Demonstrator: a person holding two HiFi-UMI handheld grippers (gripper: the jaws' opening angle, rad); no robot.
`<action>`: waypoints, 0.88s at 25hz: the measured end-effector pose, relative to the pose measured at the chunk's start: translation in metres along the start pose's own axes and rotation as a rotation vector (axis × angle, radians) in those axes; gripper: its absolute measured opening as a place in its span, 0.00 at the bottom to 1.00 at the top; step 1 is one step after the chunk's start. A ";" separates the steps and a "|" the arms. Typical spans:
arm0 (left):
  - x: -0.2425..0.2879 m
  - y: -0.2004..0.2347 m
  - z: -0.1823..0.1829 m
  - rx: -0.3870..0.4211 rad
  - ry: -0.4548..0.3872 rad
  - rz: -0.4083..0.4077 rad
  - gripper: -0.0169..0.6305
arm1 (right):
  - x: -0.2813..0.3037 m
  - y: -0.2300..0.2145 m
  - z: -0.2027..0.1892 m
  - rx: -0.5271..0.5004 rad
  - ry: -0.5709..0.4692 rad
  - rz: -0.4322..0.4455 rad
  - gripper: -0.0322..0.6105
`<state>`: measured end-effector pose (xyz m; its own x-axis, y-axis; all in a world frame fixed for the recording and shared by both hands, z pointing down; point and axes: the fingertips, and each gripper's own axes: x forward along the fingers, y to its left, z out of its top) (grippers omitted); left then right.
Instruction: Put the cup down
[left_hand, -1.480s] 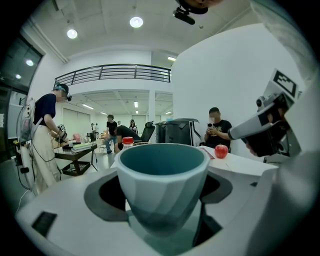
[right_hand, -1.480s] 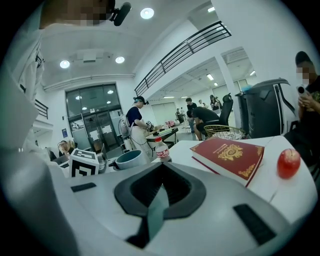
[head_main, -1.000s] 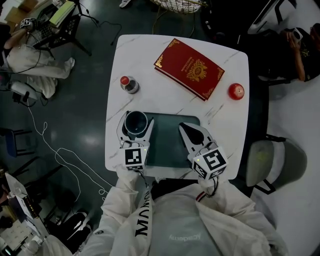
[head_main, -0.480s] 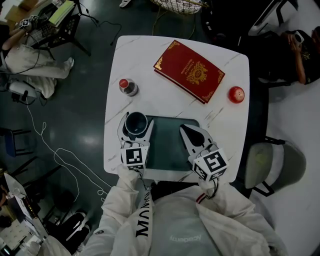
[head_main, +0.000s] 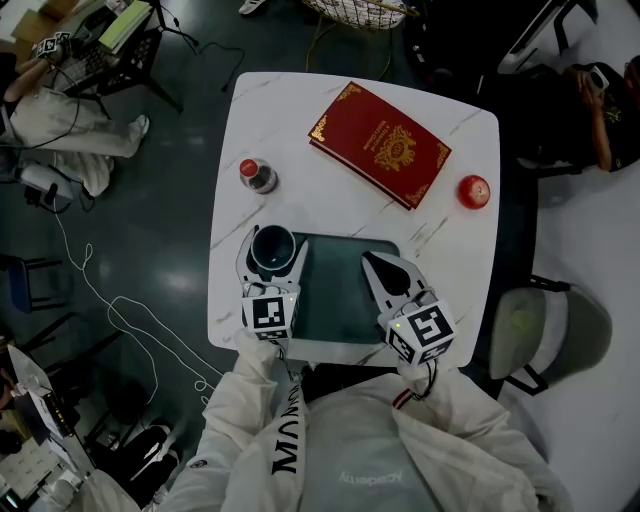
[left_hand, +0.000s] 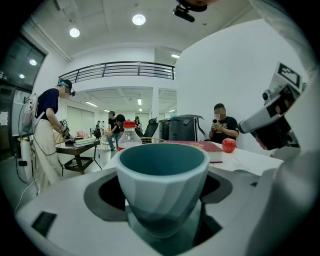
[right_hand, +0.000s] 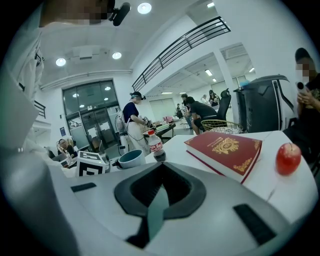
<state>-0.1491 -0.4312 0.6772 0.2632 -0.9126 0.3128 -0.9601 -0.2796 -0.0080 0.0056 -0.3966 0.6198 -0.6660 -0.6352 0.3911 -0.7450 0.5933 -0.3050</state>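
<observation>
A grey-blue cup (head_main: 272, 250) with a dark teal inside stands upright between the jaws of my left gripper (head_main: 272, 240), which is shut on it. It is at the left edge of the dark green mat (head_main: 335, 300); whether its base touches the mat I cannot tell. In the left gripper view the cup (left_hand: 162, 185) fills the middle between the jaws. My right gripper (head_main: 379, 263) is over the mat's right part, shut with nothing in it. The right gripper view shows its jaws (right_hand: 160, 172) closed to a thin slit, with the cup (right_hand: 131, 158) to the left.
On the white marble table (head_main: 300, 120) lie a red book (head_main: 380, 140), a red apple (head_main: 473, 190) at the right edge and a small red-capped bottle (head_main: 257, 173) behind the cup. A chair (head_main: 545, 330) stands to the right. People sit and stand around.
</observation>
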 end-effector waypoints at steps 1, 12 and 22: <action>0.000 0.000 -0.001 -0.003 0.003 0.000 0.64 | 0.000 0.000 0.000 0.000 -0.001 0.000 0.06; -0.002 0.001 -0.005 0.002 0.043 -0.002 0.64 | -0.005 0.008 0.003 -0.002 -0.010 -0.003 0.06; -0.003 0.000 -0.021 0.048 0.141 0.011 0.64 | -0.020 0.015 0.005 -0.010 -0.023 -0.020 0.06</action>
<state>-0.1524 -0.4222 0.6957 0.2333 -0.8657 0.4429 -0.9564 -0.2865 -0.0563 0.0071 -0.3773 0.6031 -0.6516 -0.6581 0.3773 -0.7580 0.5851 -0.2884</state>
